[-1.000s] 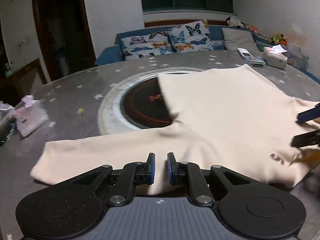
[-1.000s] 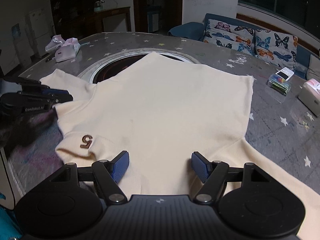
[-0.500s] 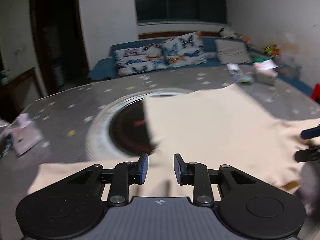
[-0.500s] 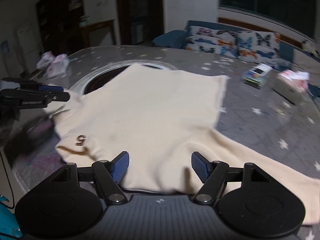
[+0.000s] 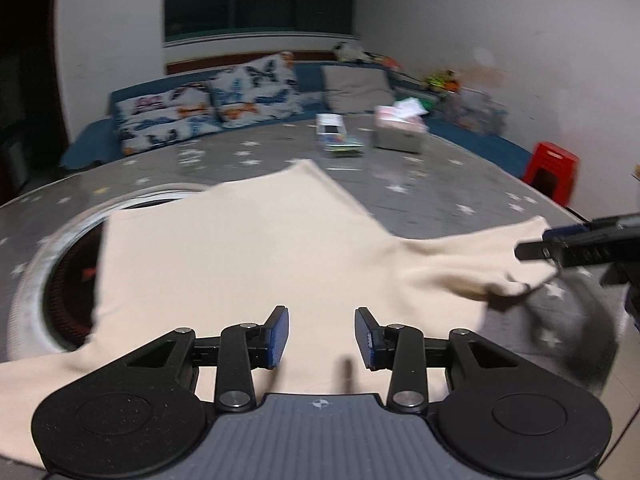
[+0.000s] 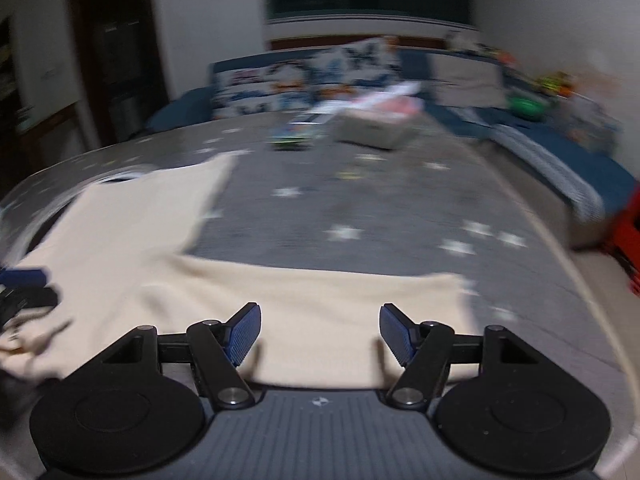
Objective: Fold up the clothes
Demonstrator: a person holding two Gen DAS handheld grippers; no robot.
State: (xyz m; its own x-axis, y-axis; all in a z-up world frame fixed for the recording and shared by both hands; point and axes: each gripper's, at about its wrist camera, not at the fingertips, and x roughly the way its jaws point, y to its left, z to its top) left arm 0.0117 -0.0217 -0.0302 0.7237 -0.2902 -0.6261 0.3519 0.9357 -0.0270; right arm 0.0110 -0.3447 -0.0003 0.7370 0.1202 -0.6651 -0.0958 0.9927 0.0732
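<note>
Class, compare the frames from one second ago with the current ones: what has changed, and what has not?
The left gripper opened from nearly shut and swung right. The right gripper swung right toward the sleeve. The cream sweater stays flat on the star-patterned table; neither gripper holds it.

We are seeing the garment [image 5: 248, 248] lying spread on the desk [image 5: 440, 184], its left part lying over the round inset [image 5: 52, 272]. One sleeve [image 6: 320, 304] is stretching right along the near edge. Our left gripper [image 5: 321, 333] is hovering over the near part of the garment, our right gripper [image 6: 320, 332] over the sleeve. On the far side, a tissue box [image 5: 398, 136] is sitting right of a small box [image 5: 336, 138]. The sofa [image 5: 208, 108] is lying behind the desk, a stool [image 5: 550, 172] to the right.
</note>
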